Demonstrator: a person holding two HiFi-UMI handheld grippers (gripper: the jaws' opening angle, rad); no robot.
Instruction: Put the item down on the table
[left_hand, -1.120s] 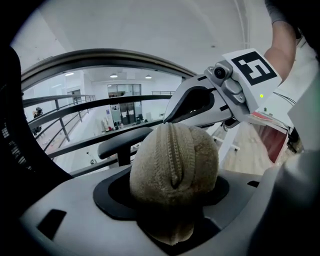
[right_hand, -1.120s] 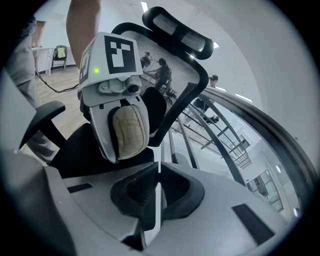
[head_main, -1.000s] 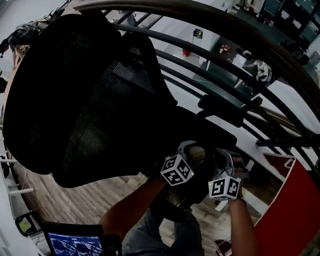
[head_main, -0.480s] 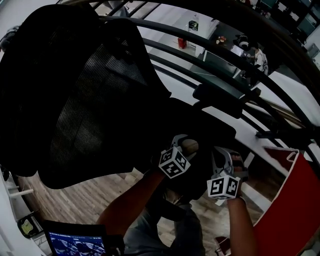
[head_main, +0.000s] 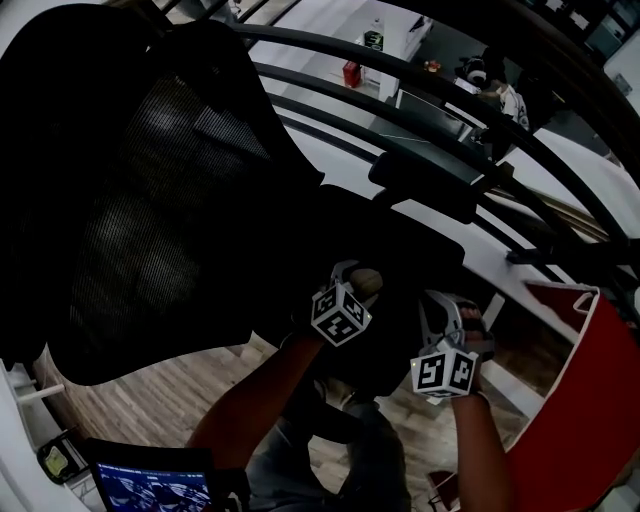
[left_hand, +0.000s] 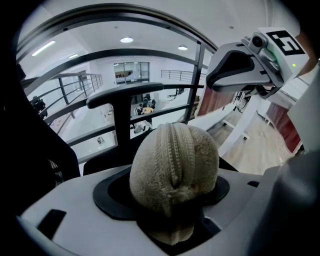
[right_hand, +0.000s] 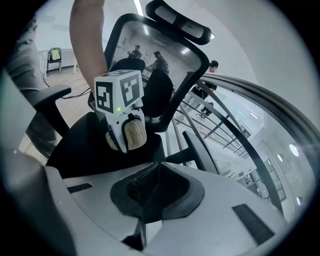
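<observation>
Over the seat: both my grippers hang above the black mesh office chair (head_main: 150, 200).
Left gripper (head_main: 356, 291): jaws pinching the beige fuzzy zippered pouch (left_hand: 174, 165), held in the air.
Right gripper (right_hand: 150, 186): jaws pressed together, empty, just beside the left.

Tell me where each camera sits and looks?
Head view: on the person's head, facing down at the black chair; shows forearms, left gripper, right gripper.
Left gripper view: rides that gripper, facing along jaws clamping the beige item.
Right gripper view: faces along its shut, empty jaws toward the chair.
Shared: both gripper views show the item.
</observation>
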